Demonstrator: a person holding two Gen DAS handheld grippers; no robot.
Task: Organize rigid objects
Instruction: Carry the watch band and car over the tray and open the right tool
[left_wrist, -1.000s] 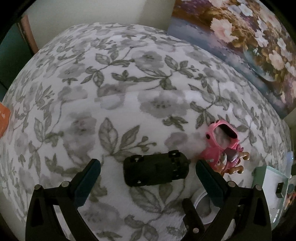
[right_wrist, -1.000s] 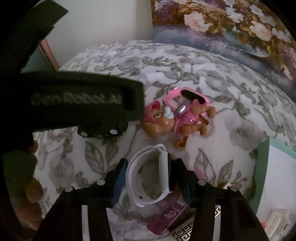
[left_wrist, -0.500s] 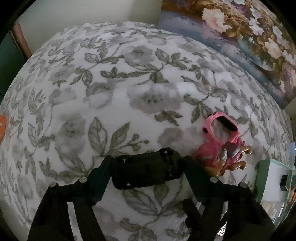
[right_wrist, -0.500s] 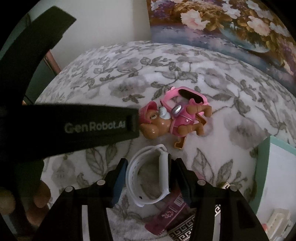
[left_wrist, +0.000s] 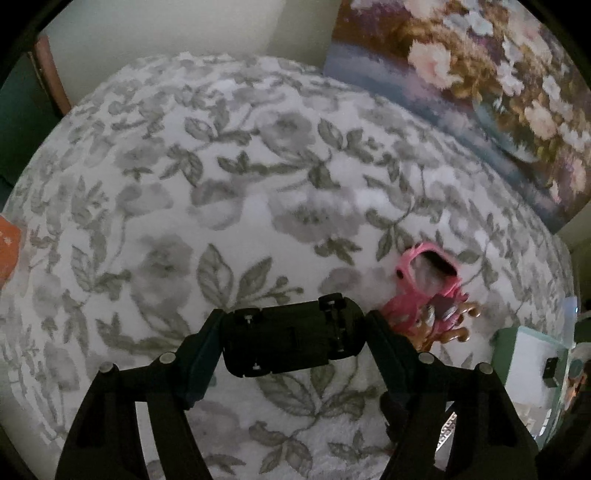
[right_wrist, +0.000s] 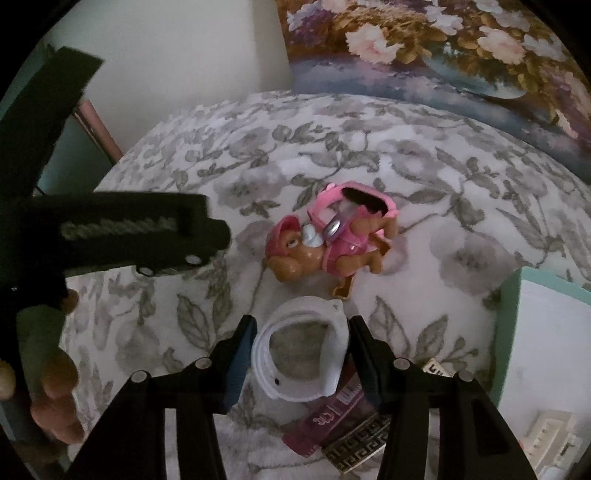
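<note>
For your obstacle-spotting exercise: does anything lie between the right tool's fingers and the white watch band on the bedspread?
Nothing visible does. The white watch band lies directly between the right tool's open fingers. The pink pup toy lies beyond it, and a maroon packet partly under it.

Little here can be read. The left gripper (right_wrist: 144, 236), seen from the right wrist, bears a pale line of lettering on its side, too blurred to make out. Near the right gripper, a maroon packet (right_wrist: 332, 413) carries light print, partly hidden and also illegible.
</note>
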